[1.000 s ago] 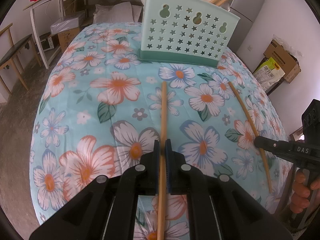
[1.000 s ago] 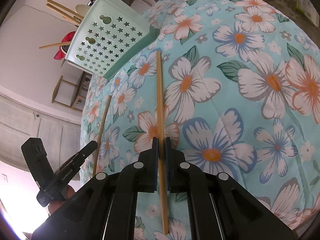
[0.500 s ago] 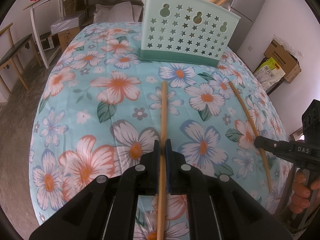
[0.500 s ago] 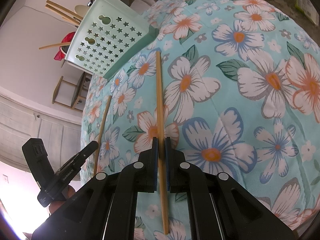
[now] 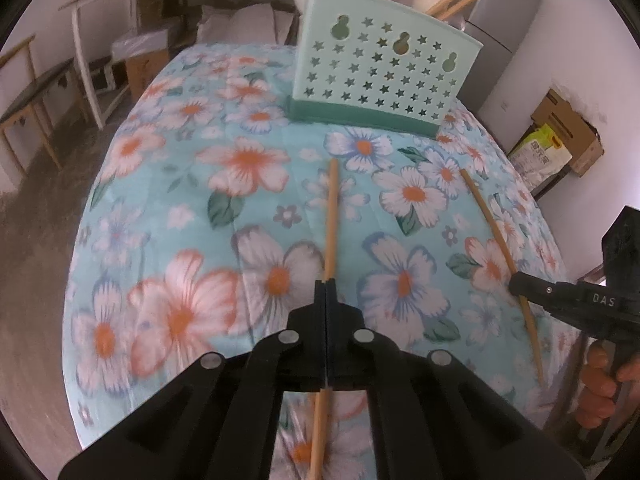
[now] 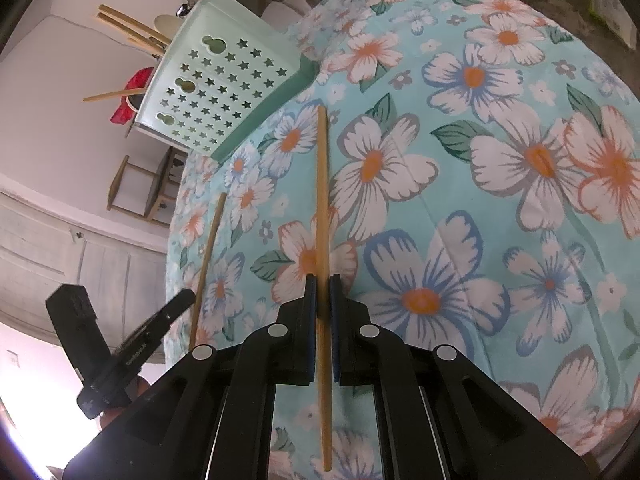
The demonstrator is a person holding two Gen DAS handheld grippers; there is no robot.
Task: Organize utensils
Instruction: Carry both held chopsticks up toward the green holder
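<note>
Black left gripper, jaws closed on a thin wooden chopstick; second wooden chopstick on floral turquoise tablecloth; mint star-perforated plastic utensil holder behind.

Left claw jaws now pinched tight on its chopstick, seemingly just lifting.

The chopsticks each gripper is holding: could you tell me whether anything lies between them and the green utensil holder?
Nothing visible does. Only bare flowered cloth lies between the left gripper's chopstick, the right gripper's chopstick and the holder.
</note>
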